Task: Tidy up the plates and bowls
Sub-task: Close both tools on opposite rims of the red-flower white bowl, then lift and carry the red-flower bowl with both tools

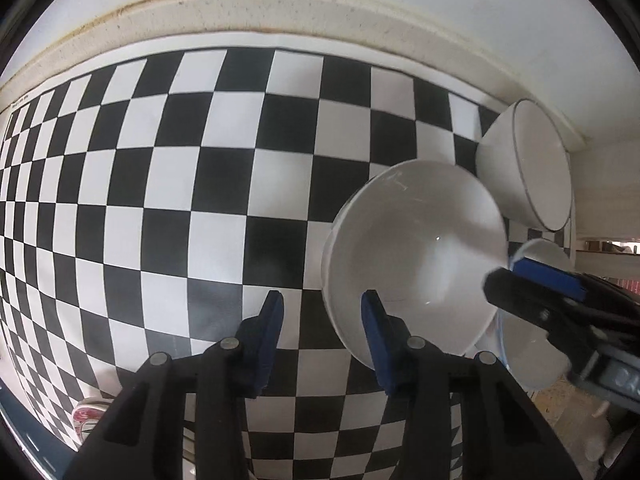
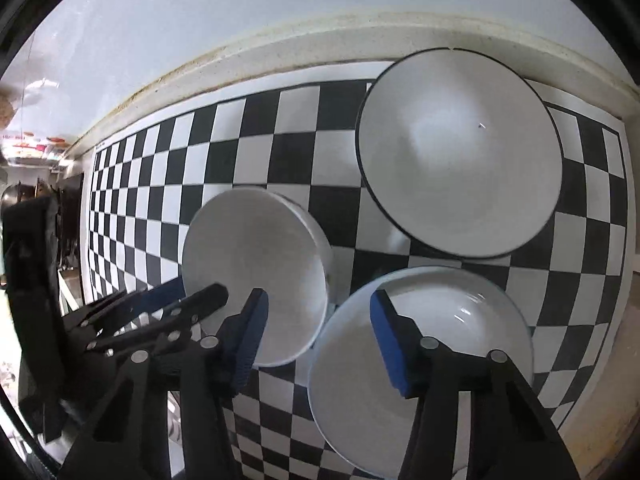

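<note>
Three white bowls stand close together on a black-and-white checkered mat [image 1: 200,184]. My left gripper [image 1: 322,332] points down over the left rim of a plain white bowl [image 1: 420,240]. One pad is inside the bowl and the other outside, with a gap to the wall, so it is open. My right gripper [image 2: 320,340] straddles the left rim of a blue-rimmed bowl [image 2: 460,320] the same way, also open. A larger dark-rimmed bowl [image 2: 460,152] sits behind both. The left gripper [image 2: 192,296] also shows at the plain bowl [image 2: 256,264] in the right wrist view.
The mat [image 2: 280,136] lies against a cream raised counter ledge [image 1: 280,12] below a white wall. The mat's right edge and bare counter [image 2: 612,380] lie just beyond the bowls. A pink-and-white object [image 1: 86,416] lies at the mat's near left corner.
</note>
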A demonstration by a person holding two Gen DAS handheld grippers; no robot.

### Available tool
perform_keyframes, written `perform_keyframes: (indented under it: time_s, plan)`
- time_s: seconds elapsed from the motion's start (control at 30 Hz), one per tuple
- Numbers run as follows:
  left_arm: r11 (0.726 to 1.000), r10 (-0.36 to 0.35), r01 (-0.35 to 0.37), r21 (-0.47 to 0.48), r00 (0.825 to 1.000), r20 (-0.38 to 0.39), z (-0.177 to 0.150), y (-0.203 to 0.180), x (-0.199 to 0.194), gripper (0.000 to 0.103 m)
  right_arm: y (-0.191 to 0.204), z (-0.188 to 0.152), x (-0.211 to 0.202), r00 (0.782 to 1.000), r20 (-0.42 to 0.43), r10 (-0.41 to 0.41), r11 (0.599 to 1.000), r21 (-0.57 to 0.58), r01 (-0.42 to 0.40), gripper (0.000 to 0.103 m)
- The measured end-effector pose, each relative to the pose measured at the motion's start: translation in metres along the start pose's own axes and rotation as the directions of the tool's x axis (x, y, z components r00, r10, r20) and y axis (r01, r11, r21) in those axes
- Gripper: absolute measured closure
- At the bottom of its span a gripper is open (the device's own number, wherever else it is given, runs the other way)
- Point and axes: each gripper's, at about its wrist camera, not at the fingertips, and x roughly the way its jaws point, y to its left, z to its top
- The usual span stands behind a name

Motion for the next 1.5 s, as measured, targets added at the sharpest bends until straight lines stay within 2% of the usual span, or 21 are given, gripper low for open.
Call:
perform_keyframes:
  time_s: [0.1, 0.2, 0.33, 0.43, 0.53, 0.73, 0.77, 0.87, 0.93, 0.97, 1.03, 1.2, 1.37, 1.5]
  plan:
    - [1.0, -0.015, 0.015, -0.018, 1.0, -0.01, 0.0, 0.003, 0.005, 0.066, 0.007, -0.012, -0.01, 0.999, -0.004, -0.035, 0.999, -0.026, 0.035, 0.049]
    - [0.999, -0.035, 0.034, -0.035, 0.999, -0.015, 0.002, 0.005, 0.008, 0.066, 0.015, -0.017, -0.028, 0.997, 0.029, -0.069, 0.995, -0.07, 0.071, 0.049]
    - [0.997, -0.062, 0.061, -0.052, 0.998, -0.019, 0.002, 0.007, 0.011, 0.066, 0.02, -0.006, -0.036, 0.998, 0.042, -0.037, 0.995, -0.09, 0.04, 0.049]
    - [0.995, -0.079, 0.078, -0.062, 0.997, -0.019, 0.001, 0.007, 0.014, 0.066, 0.018, 0.011, -0.022, 0.999, 0.005, -0.033, 0.996, -0.086, 0.034, 0.05]
    - [0.993, -0.096, 0.094, -0.078, 0.995, -0.019, 0.004, 0.011, 0.017, 0.066, 0.017, 0.023, -0.001, 0.999, -0.053, -0.005, 0.997, -0.079, 0.001, 0.07]
    - [0.986, -0.129, 0.128, -0.104, 0.992, -0.004, 0.008, 0.019, 0.03, 0.066, 0.012, 0.035, 0.03, 0.994, -0.11, 0.004, 0.999, -0.053, -0.01, 0.072]
    - [0.986, -0.131, 0.13, -0.108, 0.991, -0.005, 0.009, 0.02, 0.031, 0.066, 0.012, 0.035, 0.036, 0.993, -0.121, 0.003, 0.999, -0.046, -0.009, 0.074]
    - [0.981, -0.162, 0.16, -0.109, 0.987, -0.01, 0.014, 0.019, 0.035, 0.072, 0.009, 0.037, 0.05, 0.992, -0.124, -0.011, 0.999, -0.039, 0.006, 0.094]
    - [0.982, -0.165, 0.164, -0.098, 0.986, 0.002, 0.015, 0.016, 0.032, 0.073, 0.009, 0.035, 0.053, 0.992, -0.125, 0.029, 0.999, -0.017, -0.031, 0.094]
    - [0.984, -0.15, 0.143, -0.103, 0.987, -0.06, 0.015, 0.015, 0.029, 0.073, 0.011, 0.034, 0.054, 0.992, -0.123, 0.028, 0.999, -0.02, -0.031, 0.094]
    - [0.989, -0.126, 0.122, -0.087, 0.991, -0.048, 0.016, 0.014, 0.023, 0.073, 0.017, 0.029, 0.053, 0.994, -0.109, 0.026, 0.999, -0.029, -0.03, 0.095]
    - [0.989, -0.127, 0.124, -0.084, 0.991, -0.039, 0.017, 0.016, 0.001, 0.073, 0.026, 0.014, 0.036, 0.995, -0.08, 0.059, 0.998, -0.024, -0.062, 0.095]
    - [0.993, -0.114, 0.114, -0.012, 0.993, -0.009, -0.011, 0.009, -0.04, 0.073, 0.036, -0.023, -0.006, 0.997, -0.022, 0.072, 0.997, -0.023, -0.072, 0.095]
    - [0.988, -0.138, 0.139, 0.062, 0.99, -0.012, -0.041, 0.001, -0.064, 0.073, 0.035, -0.065, -0.034, 0.997, 0.025, 0.074, 0.997, -0.007, -0.074, 0.095]
